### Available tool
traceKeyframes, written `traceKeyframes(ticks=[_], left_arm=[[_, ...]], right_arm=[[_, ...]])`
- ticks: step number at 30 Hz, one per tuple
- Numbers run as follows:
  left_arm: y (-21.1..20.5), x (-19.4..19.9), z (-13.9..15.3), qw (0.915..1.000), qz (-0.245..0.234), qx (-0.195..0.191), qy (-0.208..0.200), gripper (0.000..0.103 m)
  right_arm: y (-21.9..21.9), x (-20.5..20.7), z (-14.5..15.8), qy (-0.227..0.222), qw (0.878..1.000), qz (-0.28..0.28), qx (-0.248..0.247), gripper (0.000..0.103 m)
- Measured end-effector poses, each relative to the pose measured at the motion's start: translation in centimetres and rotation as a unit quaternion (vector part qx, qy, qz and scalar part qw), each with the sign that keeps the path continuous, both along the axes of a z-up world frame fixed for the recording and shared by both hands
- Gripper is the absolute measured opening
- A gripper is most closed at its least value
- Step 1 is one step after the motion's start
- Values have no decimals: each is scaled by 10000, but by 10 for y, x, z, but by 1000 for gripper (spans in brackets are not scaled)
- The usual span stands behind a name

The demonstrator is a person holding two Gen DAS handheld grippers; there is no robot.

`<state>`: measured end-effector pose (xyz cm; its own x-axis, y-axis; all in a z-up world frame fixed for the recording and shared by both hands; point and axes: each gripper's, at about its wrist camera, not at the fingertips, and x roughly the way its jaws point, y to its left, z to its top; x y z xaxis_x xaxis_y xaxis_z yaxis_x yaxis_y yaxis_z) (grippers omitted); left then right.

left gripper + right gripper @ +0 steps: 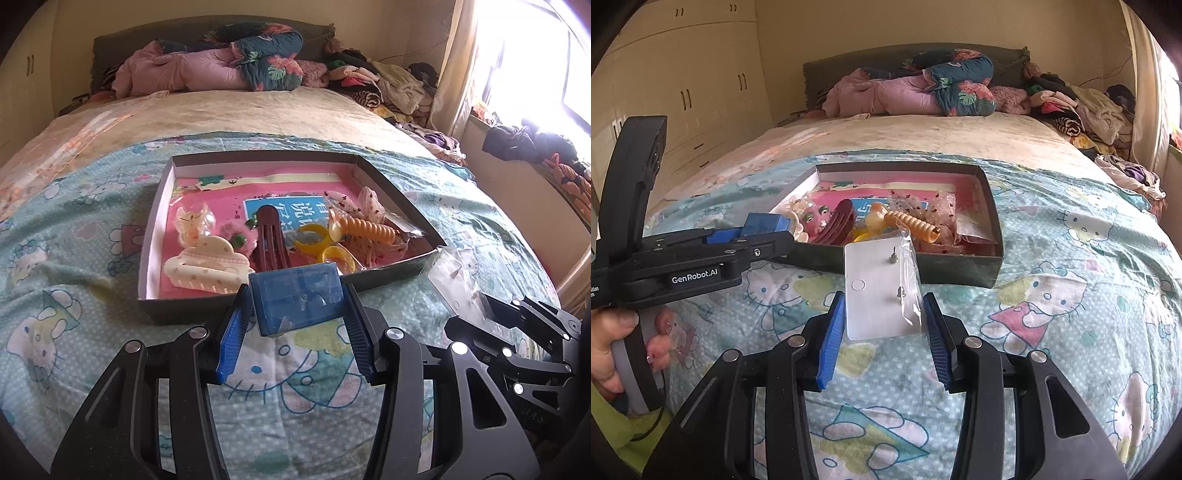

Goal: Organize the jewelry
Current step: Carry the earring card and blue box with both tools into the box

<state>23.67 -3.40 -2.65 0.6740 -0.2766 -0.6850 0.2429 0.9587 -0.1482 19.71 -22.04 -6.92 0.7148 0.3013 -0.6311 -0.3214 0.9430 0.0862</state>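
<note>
My left gripper [295,314] is shut on a small blue clear plastic box [297,297] and holds it just above the near wall of a shallow dark cardboard tray [192,314]; the box also shows in the right wrist view [764,223]. The tray holds a cream claw clip [207,267], a maroon clip [269,236], yellow rings [312,238], an orange spiral clip [369,227] and pink items. My right gripper [886,317] is shut on a white earring card in a clear bag [882,291], in front of the tray [960,267].
The tray lies on a Hello Kitty blanket [1052,295] on a bed. Piled bedding [221,62] and clothes [388,85] lie at the far end. A window and curtain [517,74] are at the right, wardrobes [683,92] at the left.
</note>
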Motion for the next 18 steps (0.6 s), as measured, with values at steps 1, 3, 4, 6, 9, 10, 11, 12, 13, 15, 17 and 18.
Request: traceKeyframes(ticks=[1,3,4,6,9,10,11,12,13,15,17,18], left_arm=[[4,1,1,10000,40,-11,-11,41],[11,3,2,9999,124,-29,-28,41],[15,4,2,9999,160,-51,-36,41],[22,6,5,9997,234,-64,-59,41],[31,12,6,9995,311,-87,-55,41],[33,13,6,9994,330,-93,-59,41],[35,15,6,9993,351,-91,-65,41],[36,18,7,9993,366,-92,-71,41],[36,20,8,9992,375,-95,-80,41],[36,24,9,9992,369,-99,-86,41],[34,27,8,9993,356,-89,-106,41],[33,29,8,9993,335,-93,-106,41]], right_arm=[[2,3,1,-3,10000,23,5,40],[7,8,2,-6,10000,76,-2,40],[9,10,3,-9,9999,99,-6,40],[14,16,4,-18,9999,133,-27,40],[18,25,4,-2,9999,147,-4,40],[20,29,5,2,9999,149,10,40],[20,32,5,-6,9999,145,15,40],[20,36,6,-21,9999,134,16,40],[21,39,6,-26,9999,124,18,40],[21,45,7,-28,9999,100,44,40],[21,52,8,-52,10000,65,44,40],[20,54,8,-63,10000,46,37,40]])
